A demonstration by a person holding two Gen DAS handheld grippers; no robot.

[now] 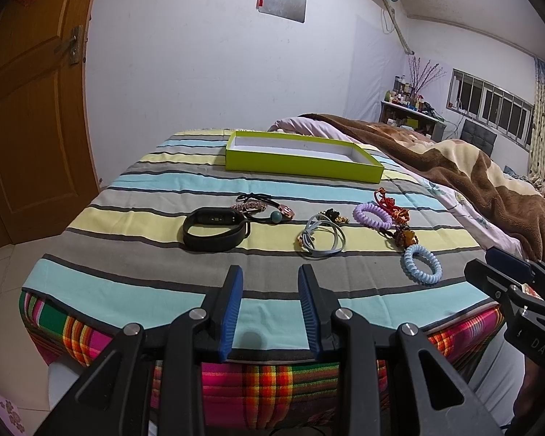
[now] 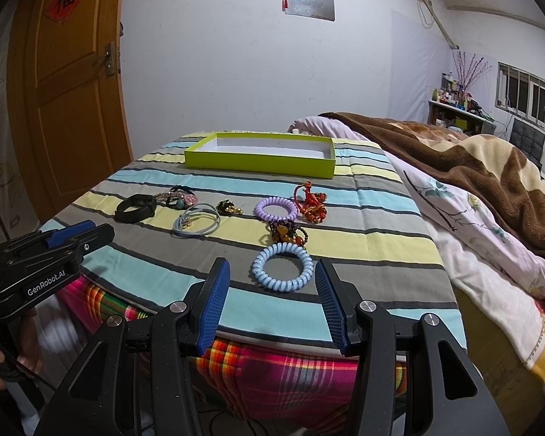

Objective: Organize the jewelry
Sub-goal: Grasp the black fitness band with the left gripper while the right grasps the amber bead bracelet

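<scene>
Ribbed blue pads line the left gripper (image 1: 270,305); its jaws stand wide apart and hold nothing. On the striped cloth (image 1: 127,269) lie a black rubber wristband (image 1: 214,233), grey cord loops (image 1: 321,240) and a pale blue spiral hair tie (image 2: 282,262). The right gripper (image 2: 272,307) is also wide open, empty, just before this tie. Behind stands a green cardboard tray (image 2: 258,161).

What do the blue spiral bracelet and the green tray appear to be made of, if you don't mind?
Blue spiral bracelet: likely glossy plastic, given its smooth, shiny, phone-cord-like coils. Green tray: probably matte cardboard, judging by thin straight walls and a plain white inside.
</scene>
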